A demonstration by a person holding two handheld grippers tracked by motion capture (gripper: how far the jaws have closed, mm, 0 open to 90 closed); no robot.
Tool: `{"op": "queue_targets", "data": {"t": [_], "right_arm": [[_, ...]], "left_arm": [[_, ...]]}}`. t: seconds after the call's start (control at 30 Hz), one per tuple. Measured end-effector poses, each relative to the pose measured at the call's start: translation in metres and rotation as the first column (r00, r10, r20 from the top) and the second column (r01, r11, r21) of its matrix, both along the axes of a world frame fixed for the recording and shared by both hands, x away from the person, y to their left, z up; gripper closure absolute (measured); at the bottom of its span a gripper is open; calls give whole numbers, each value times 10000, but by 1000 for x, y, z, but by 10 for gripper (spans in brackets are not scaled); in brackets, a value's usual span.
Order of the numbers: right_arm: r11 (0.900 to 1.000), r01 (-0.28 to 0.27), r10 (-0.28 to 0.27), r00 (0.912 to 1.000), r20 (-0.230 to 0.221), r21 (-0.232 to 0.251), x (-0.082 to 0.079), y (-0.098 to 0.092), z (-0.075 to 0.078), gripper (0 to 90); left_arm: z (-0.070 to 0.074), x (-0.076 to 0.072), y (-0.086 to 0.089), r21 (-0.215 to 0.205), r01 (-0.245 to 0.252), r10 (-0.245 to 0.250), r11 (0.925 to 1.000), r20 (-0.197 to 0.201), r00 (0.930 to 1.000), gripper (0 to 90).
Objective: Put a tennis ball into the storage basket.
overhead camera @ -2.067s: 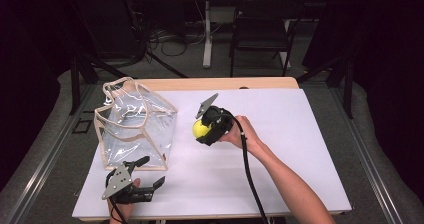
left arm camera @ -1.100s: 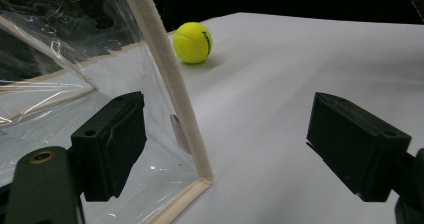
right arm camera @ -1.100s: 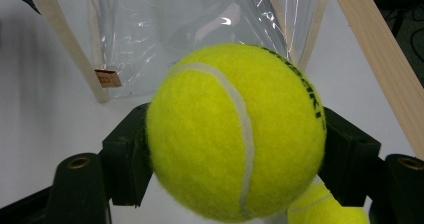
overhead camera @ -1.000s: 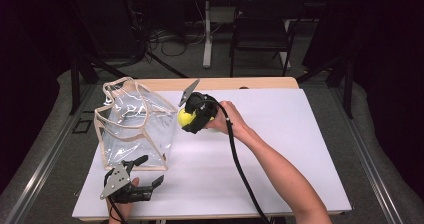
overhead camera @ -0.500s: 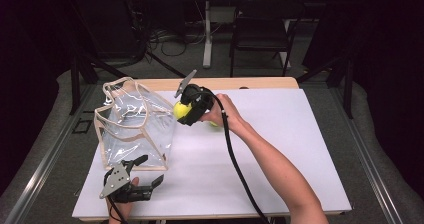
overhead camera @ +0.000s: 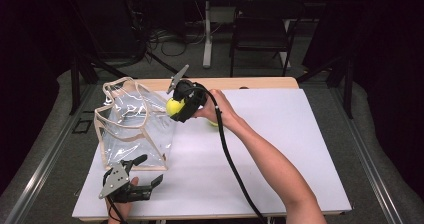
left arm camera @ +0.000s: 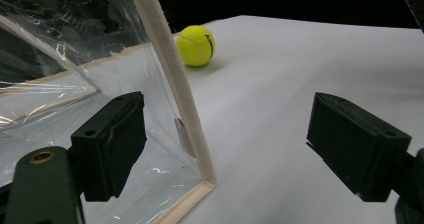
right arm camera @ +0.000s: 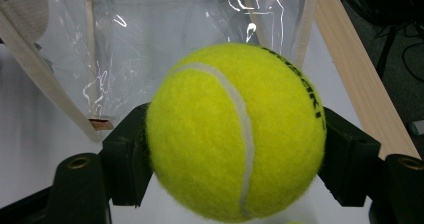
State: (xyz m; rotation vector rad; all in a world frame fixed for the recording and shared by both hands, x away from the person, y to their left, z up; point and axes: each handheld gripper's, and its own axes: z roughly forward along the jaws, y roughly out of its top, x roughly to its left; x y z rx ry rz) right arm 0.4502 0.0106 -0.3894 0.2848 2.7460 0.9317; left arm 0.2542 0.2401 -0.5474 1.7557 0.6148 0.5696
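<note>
- Count: two tennis balls, one clear bag, all at the white counter.
- Right gripper: jaws clamped on the held tennis ball, lifted off the counter just beside the bag's upper edge.
- Second tennis ball lies on the counter, by the right hand.
- Left gripper: jaws wide, holding nothing, near the bag's front corner.
- Versus earlier frames: right gripper and its ball have moved up and toward the bag; left gripper unchanged.
</note>
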Motion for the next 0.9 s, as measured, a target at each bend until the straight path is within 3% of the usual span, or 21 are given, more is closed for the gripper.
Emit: {"op": "queue_targets", "data": {"t": [0.47,0.9], "right_arm": [[9999,-132,132,9999,16,112,1,6,8,263],[9993,-51,50,10000,37,364,5,14,17,263]], "left_arm": [[1,0,1,-56,-77,77,10000,-149,9999,156],[1,-1,2,-111,-80,79,9999,-55,10000,156]]}}
